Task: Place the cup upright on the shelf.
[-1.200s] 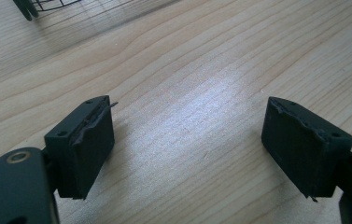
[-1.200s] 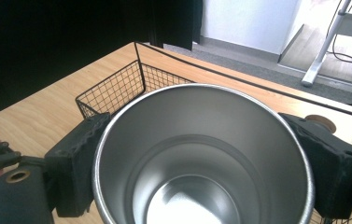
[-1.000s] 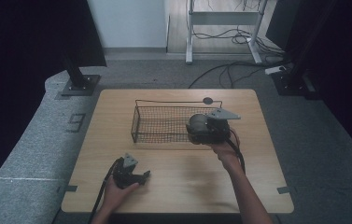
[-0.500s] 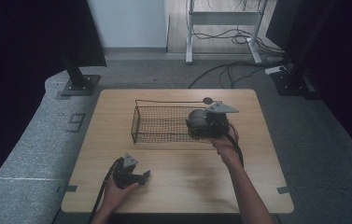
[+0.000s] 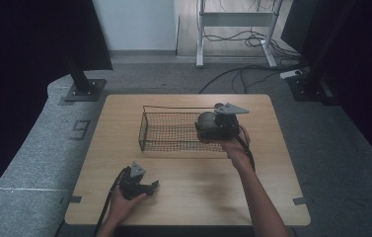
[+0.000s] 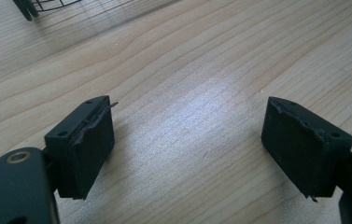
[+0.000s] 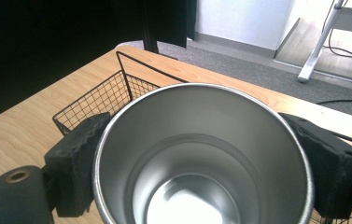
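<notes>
Brushed steel describes the cup (image 7: 201, 154) in the right gripper view: round, open mouth toward the camera, bare shiny interior with a stepped ring partway down and a bright reflection on the bottom. The right gripper (image 7: 201, 163) has its two black fingers (image 7: 78, 163) clamped on the cup's outer wall, one at 9 o'clock and one at 3 o'clock of the rim. Behind the cup at 10 to 11 o'clock that view shows the corner of a black wire basket (image 7: 103, 98) standing on the light wooden worktop (image 7: 19, 135). From the high view the cup's inside cannot be seen; it reads as a dark grey cylinder (image 5: 206, 124) lying sideways in the right gripper (image 5: 218, 126), over the right end of the basket (image 5: 173, 131), whether touching the mesh cannot be told. The basket is a long, shallow rectangle near the worktop's (image 5: 188, 173) middle; the rest of its floor shows open mesh. The left gripper (image 5: 139, 181) sits low at about 7 o'clock on the worktop, held in the person's left hand (image 5: 122, 205), well apart from the basket. The left gripper view shows its fingers (image 6: 82, 144) spread wide apart with bare wood grain between them (image 6: 187, 149), and a basket foot (image 6: 29, 9) at 11 o'clock.
</notes>
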`<state>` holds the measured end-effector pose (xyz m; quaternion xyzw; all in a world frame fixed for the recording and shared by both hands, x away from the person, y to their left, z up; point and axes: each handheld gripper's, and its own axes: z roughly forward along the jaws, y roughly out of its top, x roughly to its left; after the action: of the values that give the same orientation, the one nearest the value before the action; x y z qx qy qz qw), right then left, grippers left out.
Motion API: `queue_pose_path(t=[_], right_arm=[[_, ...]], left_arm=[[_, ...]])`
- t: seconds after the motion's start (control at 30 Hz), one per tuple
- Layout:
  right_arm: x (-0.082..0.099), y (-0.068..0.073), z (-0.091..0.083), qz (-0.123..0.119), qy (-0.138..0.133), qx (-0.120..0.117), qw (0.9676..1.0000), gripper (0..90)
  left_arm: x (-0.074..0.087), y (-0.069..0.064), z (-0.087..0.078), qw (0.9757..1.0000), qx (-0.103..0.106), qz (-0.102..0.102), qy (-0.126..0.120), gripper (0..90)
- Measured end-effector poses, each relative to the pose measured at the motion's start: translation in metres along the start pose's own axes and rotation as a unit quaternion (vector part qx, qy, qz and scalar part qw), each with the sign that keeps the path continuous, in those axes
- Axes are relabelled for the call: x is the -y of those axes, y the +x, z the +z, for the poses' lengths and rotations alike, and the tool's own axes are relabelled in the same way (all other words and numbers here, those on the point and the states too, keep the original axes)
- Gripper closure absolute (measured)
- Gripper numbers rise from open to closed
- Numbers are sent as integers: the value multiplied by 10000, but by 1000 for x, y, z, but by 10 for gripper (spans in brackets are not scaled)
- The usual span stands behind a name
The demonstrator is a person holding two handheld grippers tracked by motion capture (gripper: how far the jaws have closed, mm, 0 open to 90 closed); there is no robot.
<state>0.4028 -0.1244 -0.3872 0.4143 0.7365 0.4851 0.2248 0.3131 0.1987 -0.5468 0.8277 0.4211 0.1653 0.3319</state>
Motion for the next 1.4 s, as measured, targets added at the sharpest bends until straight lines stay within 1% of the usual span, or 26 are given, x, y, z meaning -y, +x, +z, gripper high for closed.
queue_pose_path(t=[0.2,0.3,0.5,0.7,1.03,1.4], right_arm=[[-4,-3,6,-5,60,44,10000,133],[-6,-4,9,41,67,2,10000,133],[-10,-7,16,77,116,31,9999,133],[-10,-11,26,87,163,46,9998,133],[-10,-22,45,182,268,125,9994,133],[-8,-27,60,201,358,196,9990,133]], left_arm=[[0,0,0,10000,6,-2,-1,171],[0,0,0,10000,5,-1,-6,171],[0,0,0,10000,9,-4,-6,171],[0,0,0,10000,9,-4,-7,171],[0,0,0,10000,2,-4,-11,171],[0,0,0,10000,5,0,-10,170]])
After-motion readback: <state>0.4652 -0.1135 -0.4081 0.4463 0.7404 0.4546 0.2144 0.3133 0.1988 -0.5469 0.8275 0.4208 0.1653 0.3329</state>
